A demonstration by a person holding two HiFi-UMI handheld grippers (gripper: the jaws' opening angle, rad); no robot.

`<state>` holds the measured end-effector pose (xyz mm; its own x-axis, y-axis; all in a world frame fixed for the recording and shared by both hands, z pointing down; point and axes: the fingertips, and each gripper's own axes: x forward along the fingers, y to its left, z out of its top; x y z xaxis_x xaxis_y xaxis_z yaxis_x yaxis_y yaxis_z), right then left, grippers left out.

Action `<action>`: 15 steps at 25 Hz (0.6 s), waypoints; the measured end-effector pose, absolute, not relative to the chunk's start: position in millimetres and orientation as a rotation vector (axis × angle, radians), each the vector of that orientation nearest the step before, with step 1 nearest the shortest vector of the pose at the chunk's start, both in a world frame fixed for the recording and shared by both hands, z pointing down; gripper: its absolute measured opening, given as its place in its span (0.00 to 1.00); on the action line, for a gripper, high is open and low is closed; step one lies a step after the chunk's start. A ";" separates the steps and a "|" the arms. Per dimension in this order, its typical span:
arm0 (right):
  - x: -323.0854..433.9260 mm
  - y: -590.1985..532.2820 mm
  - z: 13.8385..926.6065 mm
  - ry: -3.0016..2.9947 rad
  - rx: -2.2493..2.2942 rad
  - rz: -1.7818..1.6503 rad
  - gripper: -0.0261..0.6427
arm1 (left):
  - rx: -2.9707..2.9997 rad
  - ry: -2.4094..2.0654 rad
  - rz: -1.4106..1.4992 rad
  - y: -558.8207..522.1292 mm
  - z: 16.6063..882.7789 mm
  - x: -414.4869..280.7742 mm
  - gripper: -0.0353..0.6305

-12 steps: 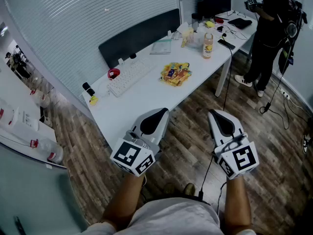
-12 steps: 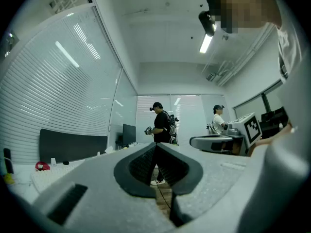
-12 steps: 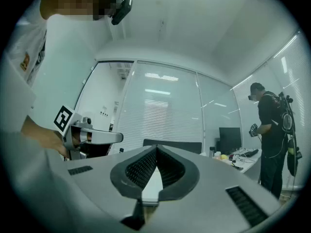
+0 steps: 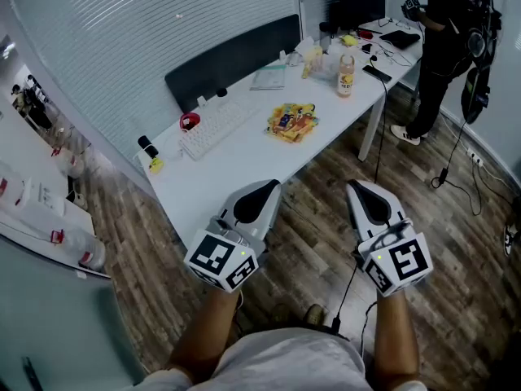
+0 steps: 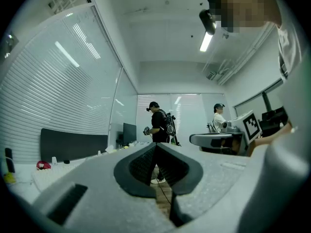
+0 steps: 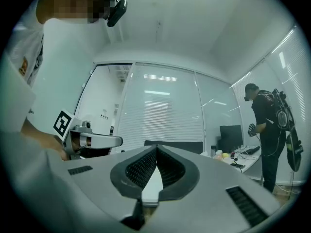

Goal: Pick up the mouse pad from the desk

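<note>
Left gripper (image 4: 262,190) and right gripper (image 4: 360,192) are kept shut and empty; neither is moved. The mouse pad (image 4: 232,58) is left untouched — unapproached.

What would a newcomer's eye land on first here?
The left hand-held gripper and the right hand-held gripper, both shut and empty, fill the foreground over the floor. Beyond them a white desk runs diagonally, a bright yellow snack pack at its middle. A person in black stands at its far end, top right.
</note>
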<state>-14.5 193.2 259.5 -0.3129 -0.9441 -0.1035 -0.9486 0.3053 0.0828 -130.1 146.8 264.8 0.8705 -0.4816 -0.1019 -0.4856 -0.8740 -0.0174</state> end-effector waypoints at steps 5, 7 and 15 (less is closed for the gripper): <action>-10.7 194.5 260.1 2.516 -1.817 0.199 0.06 | -2.998 0.791 0.141 146.6 267.5 -126.8 0.08; -8.9 195.2 259.8 2.519 -1.818 0.197 0.06 | -3.001 0.798 0.141 146.5 267.9 -125.8 0.08; 1.9 198.2 260.7 2.529 -1.811 0.199 0.06 | -3.000 0.822 0.147 148.2 270.8 -118.4 0.08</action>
<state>1.9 198.2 260.7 -0.3249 -0.9411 -0.0941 -0.9442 0.3170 0.0894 -118.4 148.2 270.8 0.8562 -0.5072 -0.0985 -0.5098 -0.8603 -0.0020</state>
